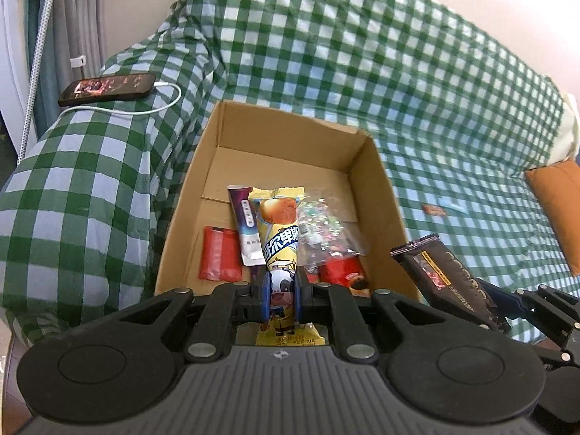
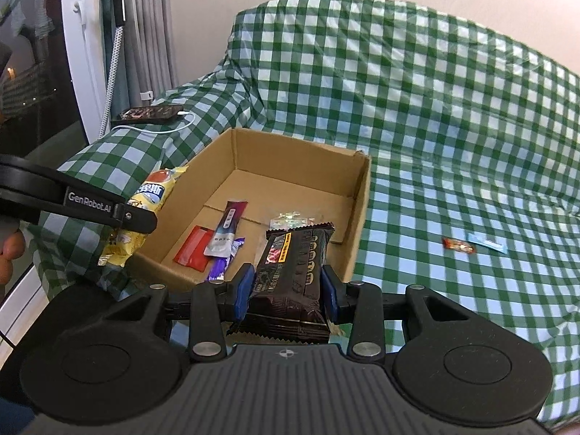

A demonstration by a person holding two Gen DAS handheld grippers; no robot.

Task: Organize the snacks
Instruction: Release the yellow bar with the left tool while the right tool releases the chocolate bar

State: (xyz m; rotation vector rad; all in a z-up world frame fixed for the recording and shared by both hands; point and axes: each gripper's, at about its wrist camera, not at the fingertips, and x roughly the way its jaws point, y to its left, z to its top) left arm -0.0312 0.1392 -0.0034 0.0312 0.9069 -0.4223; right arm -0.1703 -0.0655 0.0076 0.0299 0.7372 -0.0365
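Cardboard box (image 1: 377,195) ahead: your left hand-held gripper (image 1: 282,299) pinches the yellow snack packet (image 1: 279,250), right hand-held gripper (image 2: 286,290) clamps the black bar (image 2: 293,272); clear the rim, then release low.

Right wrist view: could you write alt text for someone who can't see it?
A hand-held gripper clamps a black snack bar before an open cardboard box holding several snack packets, on a green checked cloth. At left, another gripper holds a yellow packet.
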